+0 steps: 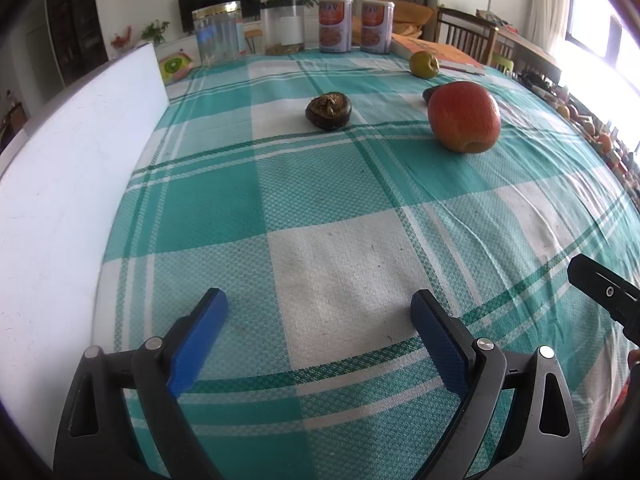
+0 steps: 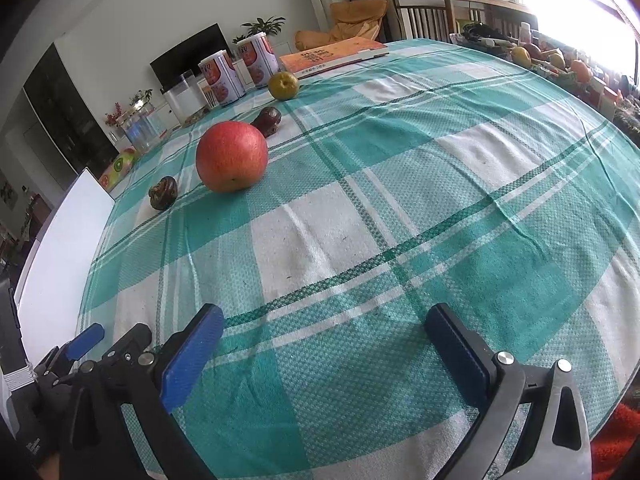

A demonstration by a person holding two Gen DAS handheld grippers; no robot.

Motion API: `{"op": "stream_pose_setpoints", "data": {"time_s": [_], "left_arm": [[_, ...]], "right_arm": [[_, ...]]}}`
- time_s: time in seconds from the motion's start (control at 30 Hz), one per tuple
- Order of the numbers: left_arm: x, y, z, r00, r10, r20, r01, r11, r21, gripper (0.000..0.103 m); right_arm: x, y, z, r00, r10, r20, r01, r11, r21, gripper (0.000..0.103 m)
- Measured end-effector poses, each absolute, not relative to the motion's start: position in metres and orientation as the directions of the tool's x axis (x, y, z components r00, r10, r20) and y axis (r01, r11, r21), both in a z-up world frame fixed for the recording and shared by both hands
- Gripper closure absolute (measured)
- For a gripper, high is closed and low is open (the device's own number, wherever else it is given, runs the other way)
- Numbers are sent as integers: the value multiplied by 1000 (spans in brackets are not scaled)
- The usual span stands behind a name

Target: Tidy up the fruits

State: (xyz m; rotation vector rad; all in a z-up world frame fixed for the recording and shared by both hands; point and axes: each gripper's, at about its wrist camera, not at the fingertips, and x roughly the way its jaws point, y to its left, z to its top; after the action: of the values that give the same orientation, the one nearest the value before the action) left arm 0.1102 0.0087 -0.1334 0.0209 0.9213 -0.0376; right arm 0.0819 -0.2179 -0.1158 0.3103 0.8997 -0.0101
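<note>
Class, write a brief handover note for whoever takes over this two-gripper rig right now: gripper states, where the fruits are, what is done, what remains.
Left gripper: open, empty, low over the teal-and-white checked tablecloth.
Right gripper: open, empty, beside it.
Fruits, all loose on the cloth, apart from each other: large red apple; dark wrinkled brown fruit to its left; dark reddish fruit just behind the apple; yellow-green round fruit farther back, near the orange book.
Done: nothing gathered.
Left: every fruit; the apple is nearest.
</note>
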Motion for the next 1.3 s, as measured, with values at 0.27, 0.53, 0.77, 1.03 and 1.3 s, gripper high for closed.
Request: {"op": "stream_pose_setpoints", "data": {"time_s": [0.27, 0.53, 0.77, 1.03, 1.3], "left_arm": [[110, 9, -134, 604, -23, -797, 41, 999, 2, 8], [110, 9, -133, 604, -23, -797, 41, 999, 3, 8], [110, 9, -133, 604, -22, -797, 41, 999, 3, 8], [118, 10, -132, 573, -34, -819, 37, 999, -16, 8], [178, 32, -125, 563, -89, -821, -147, 967, -206, 9]], "right_arm": [[82, -217, -116, 622, 121, -773, 136, 956, 260, 0], [82, -215, -118, 618, 112, -778, 135, 960, 245, 0], [82, -214, -117, 616, 108, -780, 135, 961, 240, 0], [79, -224, -116, 629, 155, -762, 142, 941, 308, 0], [80, -223, -116, 627, 152, -764, 141, 943, 302, 0]]}}
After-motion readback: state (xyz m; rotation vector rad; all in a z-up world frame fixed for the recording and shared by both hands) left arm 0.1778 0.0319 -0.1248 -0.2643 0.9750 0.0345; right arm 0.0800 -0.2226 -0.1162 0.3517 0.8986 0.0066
